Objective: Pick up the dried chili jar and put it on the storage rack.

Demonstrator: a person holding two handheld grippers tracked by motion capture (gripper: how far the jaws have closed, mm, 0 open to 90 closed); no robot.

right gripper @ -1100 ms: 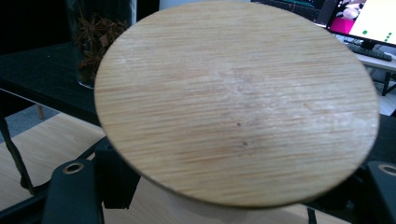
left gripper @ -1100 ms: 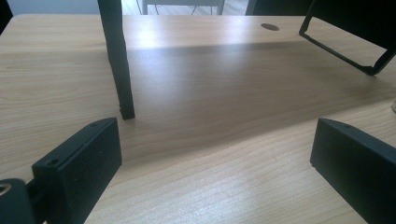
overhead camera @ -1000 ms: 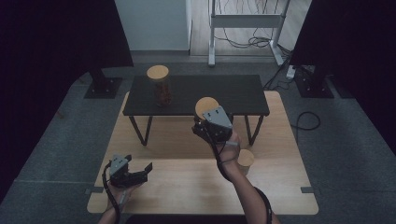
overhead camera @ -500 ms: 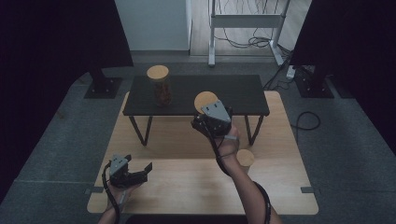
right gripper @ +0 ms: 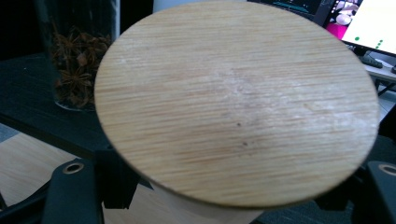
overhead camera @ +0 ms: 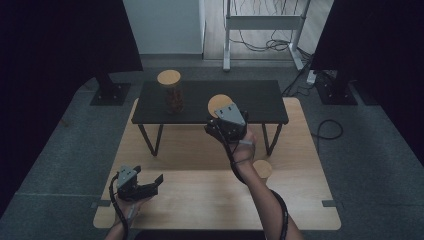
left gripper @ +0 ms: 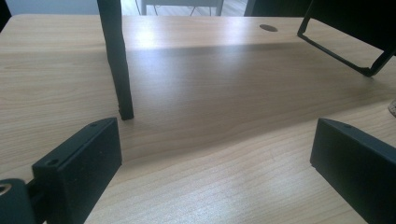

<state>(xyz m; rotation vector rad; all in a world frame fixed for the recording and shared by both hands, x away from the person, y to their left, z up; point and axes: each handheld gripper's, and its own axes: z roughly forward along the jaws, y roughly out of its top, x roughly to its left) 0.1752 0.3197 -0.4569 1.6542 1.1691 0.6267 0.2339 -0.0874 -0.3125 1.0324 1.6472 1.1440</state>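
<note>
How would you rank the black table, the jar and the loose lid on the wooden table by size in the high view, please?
1. Black table
2. Jar
3. Loose lid, though it lies nearer the camera, so the gap to the jar is unsure.

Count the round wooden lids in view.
3: one lid on the jar on the black table, one held in the right gripper, one lying on the wooden table.
</note>
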